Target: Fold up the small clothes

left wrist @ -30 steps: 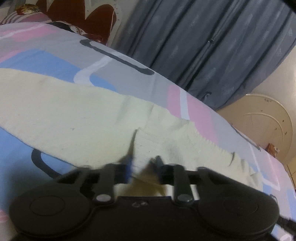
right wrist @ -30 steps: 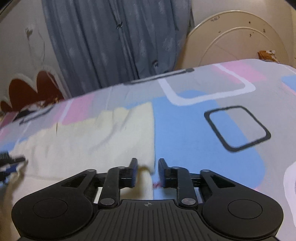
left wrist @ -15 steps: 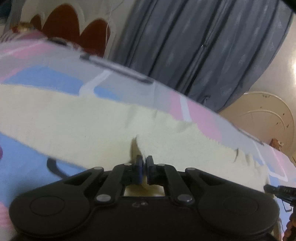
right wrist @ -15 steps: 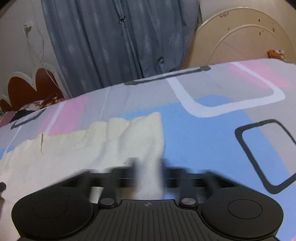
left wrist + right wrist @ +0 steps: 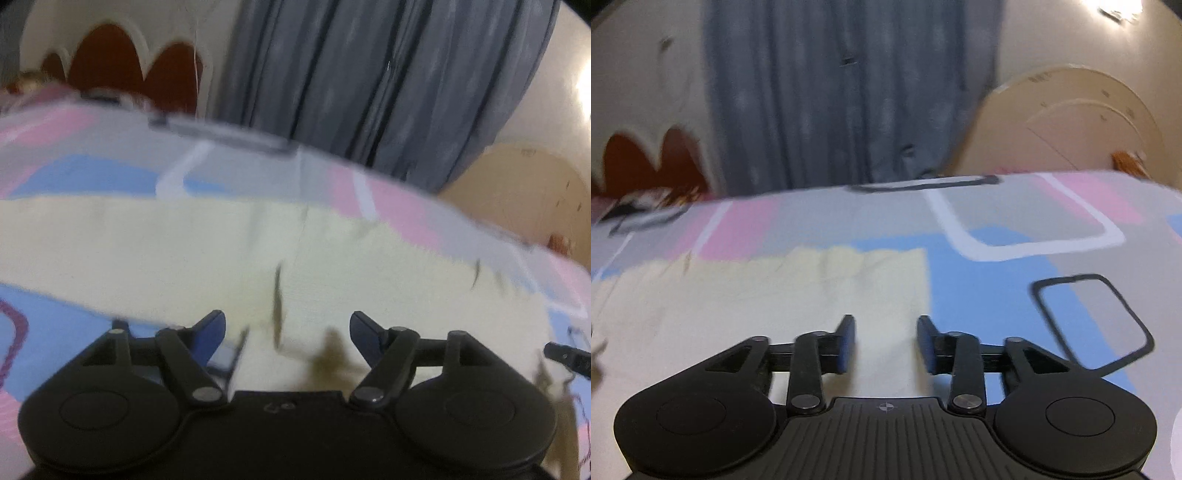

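Garment [image 5: 147,243]: matt cream cloth. Sheet [image 5: 993,218]: smooth printed fabric. Curtain [image 5: 827,92]: grey cloth. Grippers [image 5: 886,343]: matt black plastic.

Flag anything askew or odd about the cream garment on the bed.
Nothing looks damaged. The cream garment lies mostly flat on the patterned bedsheet, with light wrinkles near its far edge. Both the left gripper and right gripper are opening over it, pinching nothing. Blur hides finer detail.

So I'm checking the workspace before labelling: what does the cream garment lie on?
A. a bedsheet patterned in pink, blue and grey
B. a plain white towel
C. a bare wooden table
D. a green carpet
A: the cream garment lies spread on the patterned bedsheet, its pink, blue and grey blocks showing around it.
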A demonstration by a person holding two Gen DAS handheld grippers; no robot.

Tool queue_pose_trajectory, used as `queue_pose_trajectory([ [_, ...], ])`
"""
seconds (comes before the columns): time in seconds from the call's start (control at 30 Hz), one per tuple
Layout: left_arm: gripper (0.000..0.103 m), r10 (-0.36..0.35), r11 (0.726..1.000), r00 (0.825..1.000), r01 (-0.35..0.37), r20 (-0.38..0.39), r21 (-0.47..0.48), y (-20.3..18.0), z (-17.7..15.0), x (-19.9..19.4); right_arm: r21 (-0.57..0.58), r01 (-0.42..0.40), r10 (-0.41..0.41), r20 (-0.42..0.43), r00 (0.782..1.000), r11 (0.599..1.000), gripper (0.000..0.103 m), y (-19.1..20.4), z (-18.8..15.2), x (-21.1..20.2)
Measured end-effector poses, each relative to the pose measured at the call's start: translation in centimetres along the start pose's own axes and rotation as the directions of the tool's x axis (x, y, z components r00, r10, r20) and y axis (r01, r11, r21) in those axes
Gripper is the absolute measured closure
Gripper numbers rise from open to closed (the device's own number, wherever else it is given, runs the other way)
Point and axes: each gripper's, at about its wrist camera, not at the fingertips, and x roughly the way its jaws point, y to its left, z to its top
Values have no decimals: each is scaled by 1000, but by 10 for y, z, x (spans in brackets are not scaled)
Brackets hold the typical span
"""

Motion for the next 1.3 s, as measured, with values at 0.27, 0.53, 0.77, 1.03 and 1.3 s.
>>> queue_pose_trajectory([
  [0.27, 29, -6, 992, 1000, 3, -18, -123, 59, 7, -34, 29, -29, 30, -40, 999, 999, 62, 20, 9, -28],
  [0.53, 31, 60, 950, 998, -64, -23, -305, 153, 15, -64, -49, -222, 222, 5, 975, 974, 61, 121, 27, -53],
  [0.77, 39, 113, 894, 994, -108, -14, -436, 232, 15, -77, -90, -313, 310, -39, 950, 946, 61, 210, 14, -31],
  [1.03, 45, 86, 845, 995, -48, 48, -532, 279, 22, -75, -112, -349, 342, -81, 936, 930, 61, 266, 8, -3],
  [1.3, 96, 114, 787, 987, -20, 114, -616, 304, 27, -48, -129, -304, 292, -109, 950, 944, 61, 277, 0, 21],
])
